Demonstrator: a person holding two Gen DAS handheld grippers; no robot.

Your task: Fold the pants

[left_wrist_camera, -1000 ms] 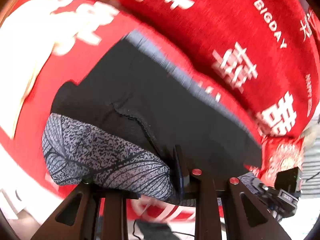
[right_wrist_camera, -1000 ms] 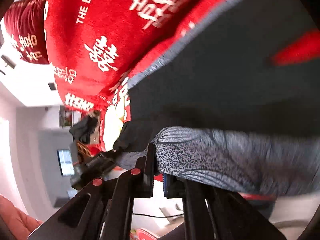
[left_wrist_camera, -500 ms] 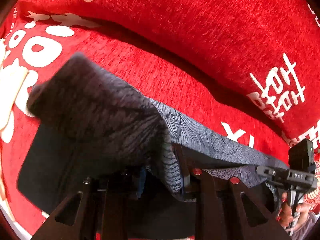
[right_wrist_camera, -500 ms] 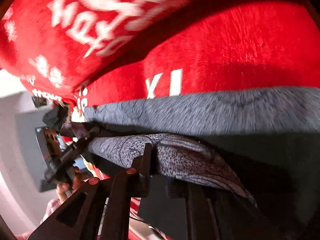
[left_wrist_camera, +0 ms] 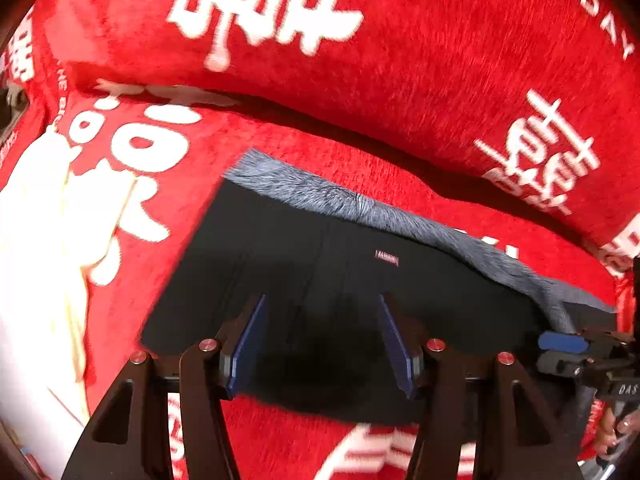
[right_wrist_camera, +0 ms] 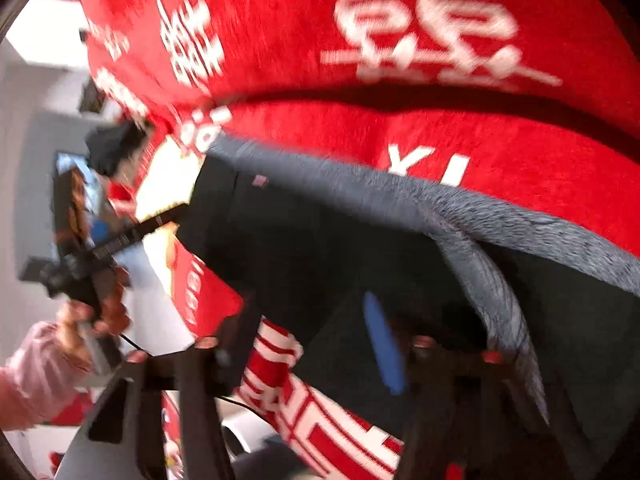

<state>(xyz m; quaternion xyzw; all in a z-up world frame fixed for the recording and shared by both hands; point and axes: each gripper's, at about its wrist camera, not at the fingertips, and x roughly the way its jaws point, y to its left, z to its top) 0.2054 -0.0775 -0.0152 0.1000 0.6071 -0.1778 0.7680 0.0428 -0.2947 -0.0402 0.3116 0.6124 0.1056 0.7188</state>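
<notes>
A red plush cover (left_wrist_camera: pixel 420 60) with white characters draped the sofa seat and backrest. Beyond it stood pale walls (right_wrist_camera: pixel 24 160) and a lit screen (right_wrist_camera: pixel 72 196).

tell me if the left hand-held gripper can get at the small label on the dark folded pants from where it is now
Probably yes. The left hand-held gripper hangs open just over the dark folded pants, its jaws just opened and empty, and the small label lies uncovered straight ahead of its fingertips.

Right wrist view blurred; pants (right_wrist_camera: pixel 320 240) cut off at right.
</notes>
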